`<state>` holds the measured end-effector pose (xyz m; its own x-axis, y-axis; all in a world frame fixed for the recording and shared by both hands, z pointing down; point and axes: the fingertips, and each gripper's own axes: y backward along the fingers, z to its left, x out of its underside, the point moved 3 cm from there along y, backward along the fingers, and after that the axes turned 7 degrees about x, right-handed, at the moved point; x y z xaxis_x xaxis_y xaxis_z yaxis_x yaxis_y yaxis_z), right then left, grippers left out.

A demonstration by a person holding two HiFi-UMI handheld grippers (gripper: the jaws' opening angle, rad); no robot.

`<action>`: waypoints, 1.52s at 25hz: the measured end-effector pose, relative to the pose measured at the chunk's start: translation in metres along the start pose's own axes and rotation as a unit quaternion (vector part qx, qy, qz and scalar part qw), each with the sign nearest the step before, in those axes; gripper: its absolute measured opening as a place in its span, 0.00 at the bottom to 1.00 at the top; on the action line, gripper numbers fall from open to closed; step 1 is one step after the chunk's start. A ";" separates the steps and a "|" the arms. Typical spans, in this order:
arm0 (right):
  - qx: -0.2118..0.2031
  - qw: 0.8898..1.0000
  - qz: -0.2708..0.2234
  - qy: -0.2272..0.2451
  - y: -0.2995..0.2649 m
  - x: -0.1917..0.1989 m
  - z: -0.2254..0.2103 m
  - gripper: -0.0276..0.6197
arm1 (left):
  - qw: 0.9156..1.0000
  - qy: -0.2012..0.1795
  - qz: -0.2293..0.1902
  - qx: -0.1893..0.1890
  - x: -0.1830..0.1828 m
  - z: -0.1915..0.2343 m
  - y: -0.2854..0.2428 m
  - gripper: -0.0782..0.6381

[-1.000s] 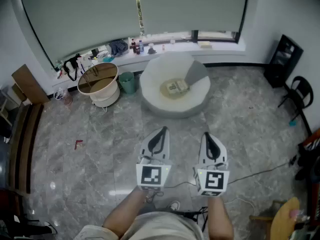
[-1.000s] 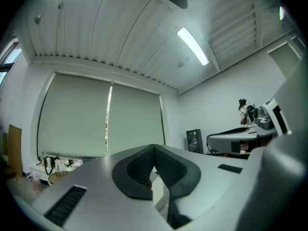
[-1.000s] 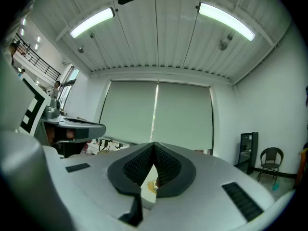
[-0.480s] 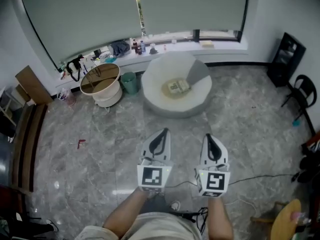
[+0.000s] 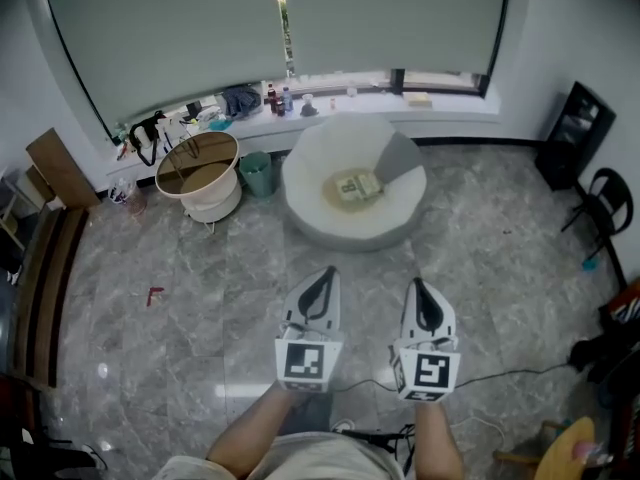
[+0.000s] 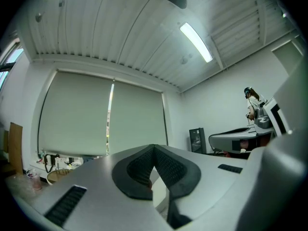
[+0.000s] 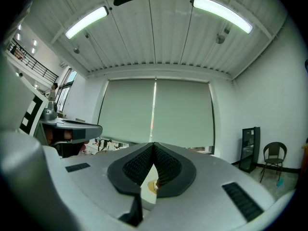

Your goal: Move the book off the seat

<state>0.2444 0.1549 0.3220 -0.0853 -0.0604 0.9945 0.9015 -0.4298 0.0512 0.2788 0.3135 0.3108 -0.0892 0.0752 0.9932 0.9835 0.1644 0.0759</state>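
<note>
Marble floor (image 5: 190, 268), book (image 5: 357, 186) on seat (image 5: 318, 218)

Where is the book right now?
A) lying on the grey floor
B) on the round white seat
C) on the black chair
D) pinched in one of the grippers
B: the book lies in the middle of the round white seat, while the left gripper and the right gripper are shut with nothing in them, held over the floor short of the seat.
</note>
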 end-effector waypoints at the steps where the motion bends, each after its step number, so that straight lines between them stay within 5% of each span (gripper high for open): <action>1: -0.001 1.000 -0.002 0.002 -0.010 -0.001 0.003 0.05 | 1.000 0.002 0.000 -0.002 0.002 0.007 -0.007 0.11; 21: -0.023 0.999 0.028 0.028 -0.204 -0.007 0.098 0.05 | 0.999 0.032 -0.003 -0.009 0.026 0.183 -0.112 0.11; 38: -0.012 0.999 0.029 0.016 -0.294 0.010 0.075 0.05 | 1.000 0.009 0.007 0.010 0.040 0.214 -0.201 0.11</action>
<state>0.0100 0.3483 0.3234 -0.0479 -0.1143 0.9923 0.8947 -0.4465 -0.0083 0.0443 0.4936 0.3162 -0.0720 0.0601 0.9956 0.9812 0.1836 0.0599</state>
